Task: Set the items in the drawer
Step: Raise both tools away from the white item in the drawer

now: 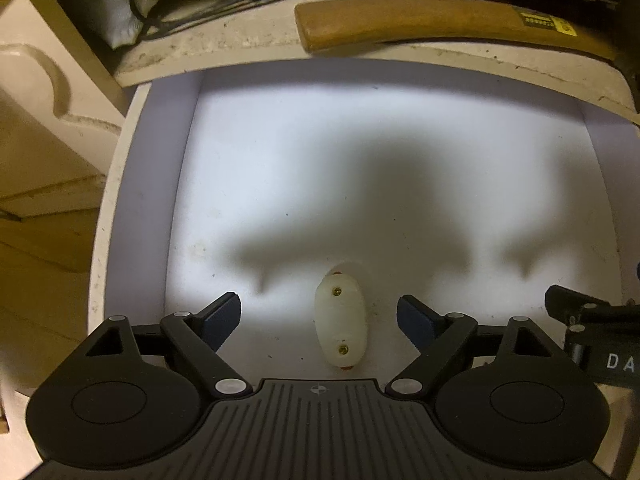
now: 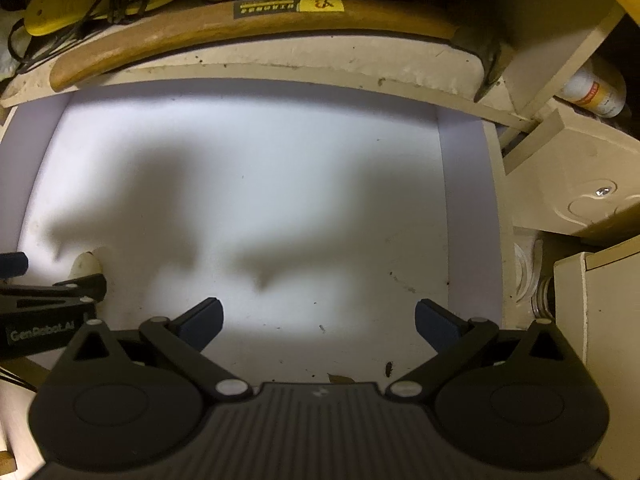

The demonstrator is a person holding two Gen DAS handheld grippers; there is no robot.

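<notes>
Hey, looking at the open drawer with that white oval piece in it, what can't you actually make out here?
- White oval piece: in the right wrist view the left gripper covers most of it.
- Wooden handle: its label is upside down and blurred in both views.
- Drawer: its near wall hides behind the right gripper in its own view.

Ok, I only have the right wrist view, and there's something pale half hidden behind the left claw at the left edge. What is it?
Observer: A white oval piece with two brass screws in its top face, lying on the drawer floor.
Operator: Is the left claw holding it?
Observer: No. The left claw is open, and the piece lies between its pads, clear of both.
Operator: Anything else on that side of the drawer?
Observer: No, just bare floor from the piece across to the left wall.
</notes>
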